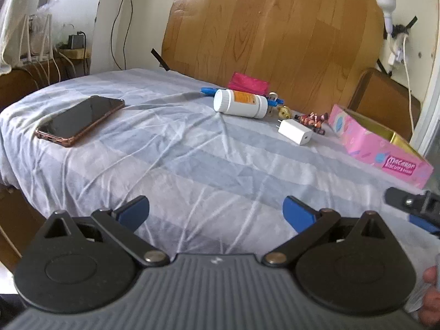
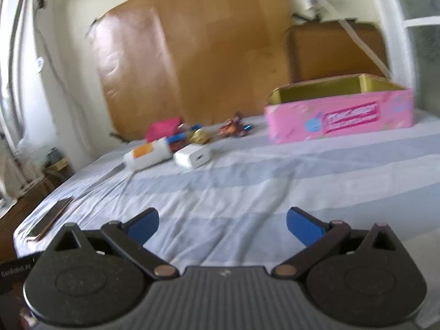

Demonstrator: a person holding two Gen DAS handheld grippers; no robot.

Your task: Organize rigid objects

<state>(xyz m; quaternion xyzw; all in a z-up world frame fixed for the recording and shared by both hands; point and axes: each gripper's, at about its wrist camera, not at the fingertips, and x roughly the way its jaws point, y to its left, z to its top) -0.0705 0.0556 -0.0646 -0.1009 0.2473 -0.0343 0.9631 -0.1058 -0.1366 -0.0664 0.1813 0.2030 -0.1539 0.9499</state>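
Phone [image 1: 78, 119] lies far left on the striped sheet [image 1: 176, 165]. White bottle [image 1: 240, 107] on its side, charger [image 1: 295, 131] beside it, pink box [image 1: 379, 148] right. Left gripper [image 1: 216, 214] and right gripper [image 2: 222, 227] both spread wide, empty.

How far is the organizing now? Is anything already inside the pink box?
Nothing looks done: the part of the pink box that shows is empty. Nothing is in hand: the left tongs and right tongs stand open over bare sheet. Left to do: the white bottle, the charger, the phone and the small items behind the bottle lie on the bed.
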